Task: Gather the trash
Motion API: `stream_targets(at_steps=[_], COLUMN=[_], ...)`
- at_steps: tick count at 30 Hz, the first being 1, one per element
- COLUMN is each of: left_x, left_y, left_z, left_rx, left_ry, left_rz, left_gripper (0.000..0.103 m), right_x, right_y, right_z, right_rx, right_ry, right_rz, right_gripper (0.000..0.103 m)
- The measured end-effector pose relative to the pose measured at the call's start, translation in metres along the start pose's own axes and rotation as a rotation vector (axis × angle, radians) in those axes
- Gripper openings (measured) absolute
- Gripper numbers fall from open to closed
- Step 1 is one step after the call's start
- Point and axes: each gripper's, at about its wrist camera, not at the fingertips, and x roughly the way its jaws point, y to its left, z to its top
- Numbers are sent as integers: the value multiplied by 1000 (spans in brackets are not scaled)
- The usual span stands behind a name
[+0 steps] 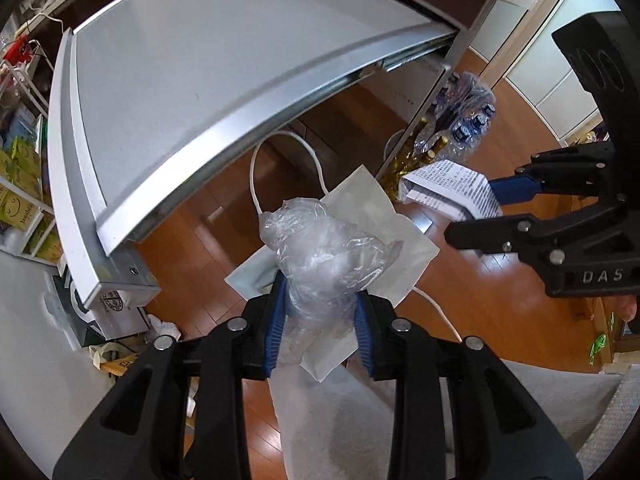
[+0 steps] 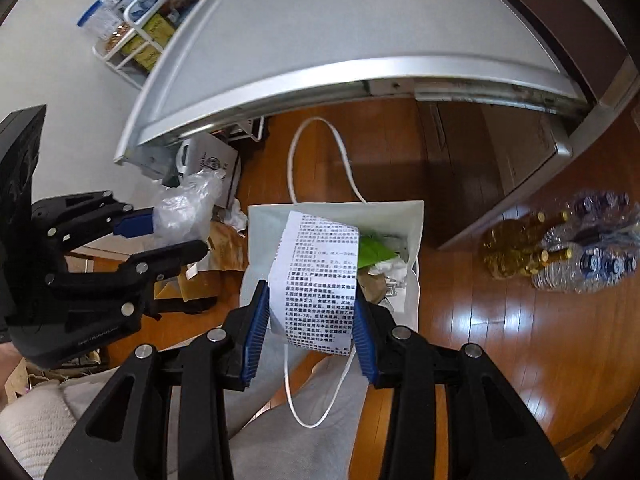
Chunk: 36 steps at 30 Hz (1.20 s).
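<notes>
The left gripper (image 1: pixel 320 320) clamps a crumpled plastic wrap (image 1: pixel 324 256) above the white paper bag (image 2: pixel 332 216) on the floor. The right gripper (image 2: pixel 310 332) clamps a printed leaflet (image 2: pixel 320 276), long axis pointing away from it, over the bag's open mouth.

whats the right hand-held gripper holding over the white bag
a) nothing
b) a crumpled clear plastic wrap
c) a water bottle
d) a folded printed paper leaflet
d: the right hand-held gripper has its blue pads on a folded printed paper leaflet, above the open white bag; the clear plastic wrap is in the left hand-held gripper.
</notes>
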Motion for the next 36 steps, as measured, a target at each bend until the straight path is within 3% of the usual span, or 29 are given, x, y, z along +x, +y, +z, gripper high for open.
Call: stream_targets(at_steps=[2,4,10,14,17,21,23,29,36], left_x=[-3,-10,-19,-38,-74,-120,-141,-196,-239], left_y=[3,3,9,5,2,5,8,22,40], left_z=[0,3,5,10,17,32,43,74,109], left_rx=[-11,-15,-29,-28,-30,-50,-70,-147,-211], left_ry=[-11,-29,-39,-81,-174,-311,-375,-572,-714], left_rz=[-12,-16,9,42,85,128,143,174,230], left_gripper=[67,73,74,77,90,95,97,101,101], right_x=[-2,-4,-18,-51,-90,-148,-172,-220,-264], right_y=[-4,-7,-11,-5,2,18,23,39,58], right_z=[2,1,5,8,11,25,33,68,103], right_rx=[28,37,55,30,11,-3,-2,31,6], right_ry=[-3,-9,-35,-106,-203,-400,-483,-679,-841], right_rz=[11,10,-6,-67,-113,-170,-182,-183,-249], right_gripper=[49,51,52,60,73,92,97,98,98])
